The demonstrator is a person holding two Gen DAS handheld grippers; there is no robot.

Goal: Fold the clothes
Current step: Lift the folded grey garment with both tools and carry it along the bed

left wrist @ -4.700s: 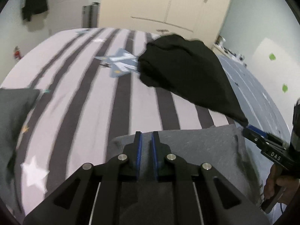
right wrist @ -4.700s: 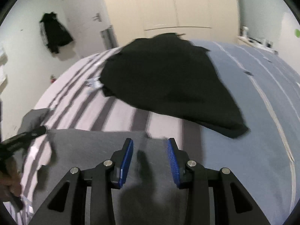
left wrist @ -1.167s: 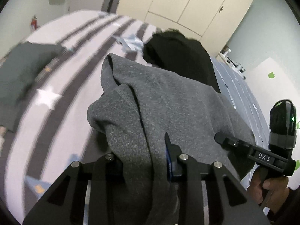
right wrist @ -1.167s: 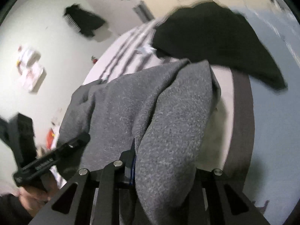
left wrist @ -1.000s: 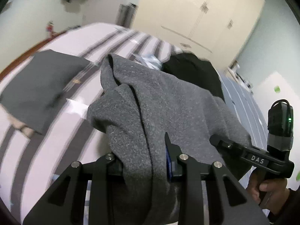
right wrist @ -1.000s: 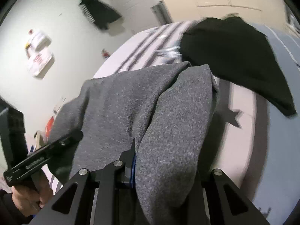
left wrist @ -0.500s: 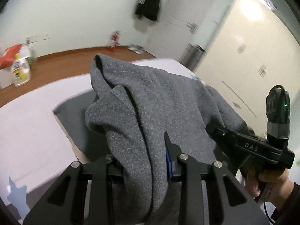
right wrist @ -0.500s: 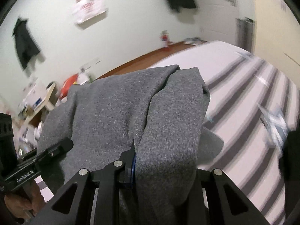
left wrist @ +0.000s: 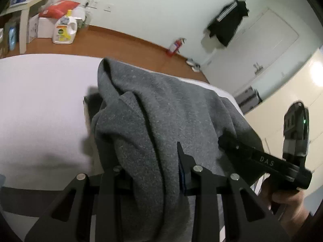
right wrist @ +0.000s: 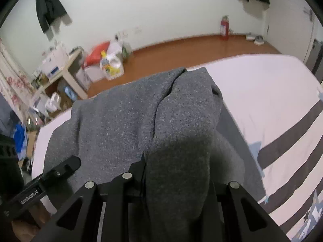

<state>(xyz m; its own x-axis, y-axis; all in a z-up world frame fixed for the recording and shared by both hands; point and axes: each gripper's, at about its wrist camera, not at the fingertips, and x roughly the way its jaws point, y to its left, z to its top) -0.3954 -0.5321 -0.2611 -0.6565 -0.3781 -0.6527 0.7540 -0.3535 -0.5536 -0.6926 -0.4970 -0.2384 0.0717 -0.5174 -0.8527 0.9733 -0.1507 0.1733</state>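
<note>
A folded grey sweater (left wrist: 161,109) hangs between both grippers, lifted above the bed (left wrist: 40,92). My left gripper (left wrist: 149,173) is shut on its left edge; cloth drapes over the fingers. My right gripper (right wrist: 173,173) is shut on the right edge of the grey sweater (right wrist: 125,117), cloth covering its right finger. Each gripper shows in the other's view, right one (left wrist: 238,147) and left one (right wrist: 70,163), tips against the cloth. A darker grey folded garment (right wrist: 228,125) lies on the bed just under the sweater.
The bed's near part is plain white, with dark stripes (right wrist: 290,151) to the right. Beyond the bed's edge lies wooden floor (right wrist: 181,48) with a detergent bottle (left wrist: 64,30), a small table (right wrist: 66,64) and a red extinguisher (right wrist: 224,28). A closet and door (left wrist: 272,46) stand at right.
Both grippers swung left with the sweater, from the striped bed and black garment toward the bed's white end and the wall. The grip on the sweater is unchanged.
</note>
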